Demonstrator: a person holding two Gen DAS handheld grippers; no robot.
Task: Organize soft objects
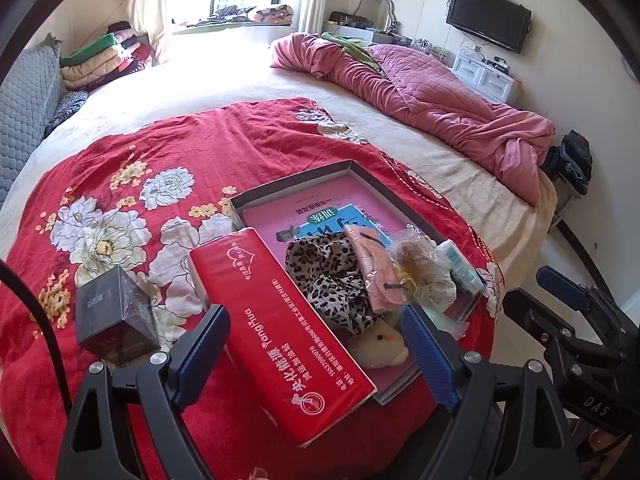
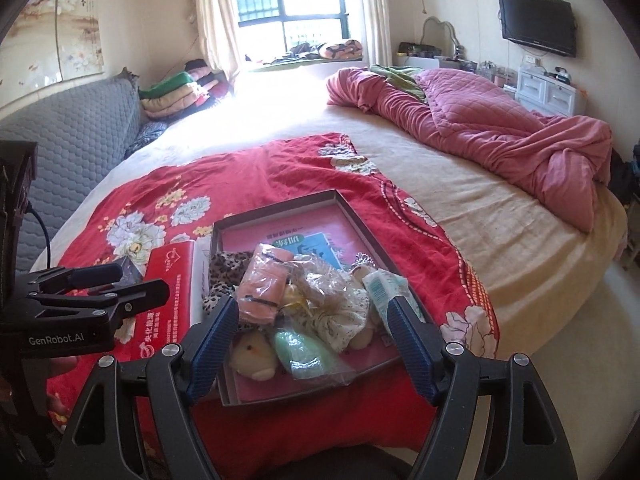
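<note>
Soft things: a leopard-print cloth, a peach-pink fabric piece, a cream plush toy, a mint-green packet and a crinkly clear bag holding floral fabric lie heaped together in the near half of the tray, touching and overlapping.
Look: limp, rumpled and light; the plush sits at the near edge, and the clear bag spills toward the near wall.
Tray: a shallow grey cardboard box lid with a pink booklet on its floor, probably serving as the collecting bin, since the loose pieces are gathered inside its walls.
Tissue pack: a red soft pack of tissues lies propped on the tray's left rim, half in and half out, not yet settled flat, I judge.
Dark box: a small black carton stands apart on the bedspread, likely left out because it is rigid.
Left hand-held gripper: released, jaws wide, hanging above the tissue pack without touching it.
Right hand-held gripper: released too, jaws spread over the heap, holding nothing.
Bedspread: a red floral cloth laid over the bed as the work area.
</note>
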